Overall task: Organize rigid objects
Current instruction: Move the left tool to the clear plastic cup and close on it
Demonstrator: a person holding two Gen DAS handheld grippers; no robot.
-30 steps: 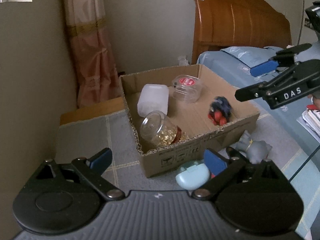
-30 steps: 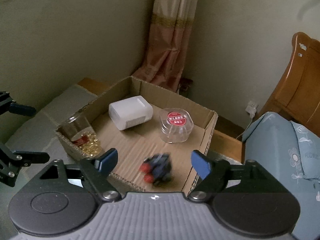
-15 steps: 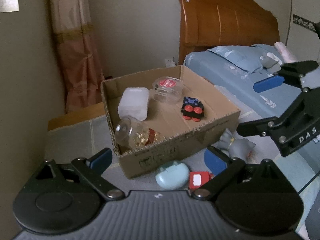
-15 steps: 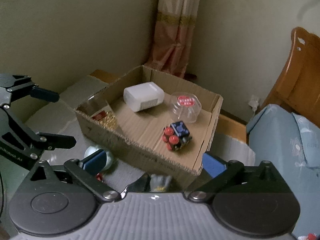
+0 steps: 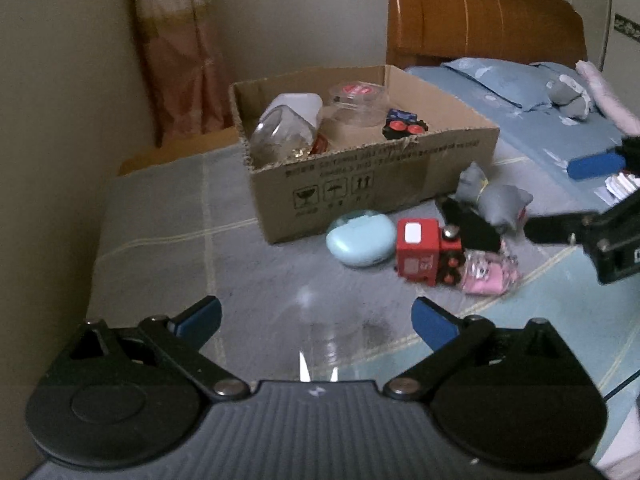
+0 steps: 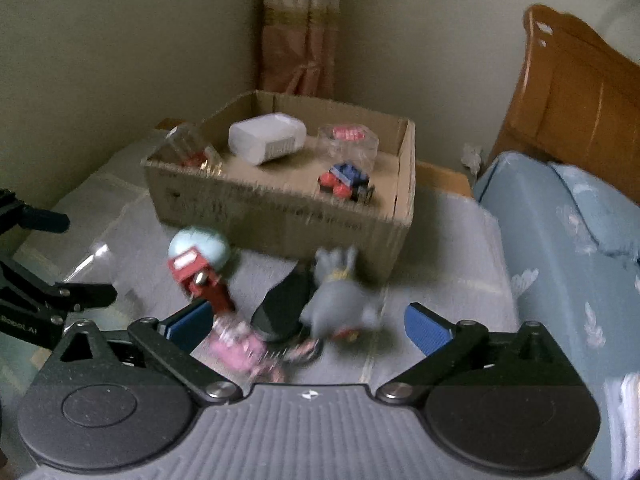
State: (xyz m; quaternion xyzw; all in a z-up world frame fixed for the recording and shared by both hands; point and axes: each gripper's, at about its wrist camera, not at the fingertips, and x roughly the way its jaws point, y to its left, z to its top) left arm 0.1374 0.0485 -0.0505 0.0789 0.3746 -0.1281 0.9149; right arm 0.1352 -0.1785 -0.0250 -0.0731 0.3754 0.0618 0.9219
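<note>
A cardboard box (image 5: 372,184) (image 6: 280,212) holds a white container (image 6: 266,140), a clear jar with gold bits (image 5: 284,140), a clear tub with a red lid (image 6: 348,142) and a blue and red toy (image 6: 346,180). In front of it lie a pale blue case (image 5: 360,236), a red toy train (image 5: 426,250) (image 6: 198,276), a grey plush cat (image 5: 494,198) (image 6: 338,300), a black object (image 6: 284,306) and a pink packet (image 5: 488,274). My left gripper (image 5: 316,320) is open and empty, short of the case. My right gripper (image 6: 308,322) is open above the plush and black object.
The objects lie on a glass-topped table (image 5: 168,216) against a beige wall. A bed with blue bedding (image 6: 560,216) and a wooden headboard (image 5: 480,12) stands to the right. A pink curtain (image 6: 300,40) hangs behind the box.
Both grippers have pulled back from the box and lowered toward the table. The loose objects in front of the box have come into view. The blue and red toy lies still in the box.
</note>
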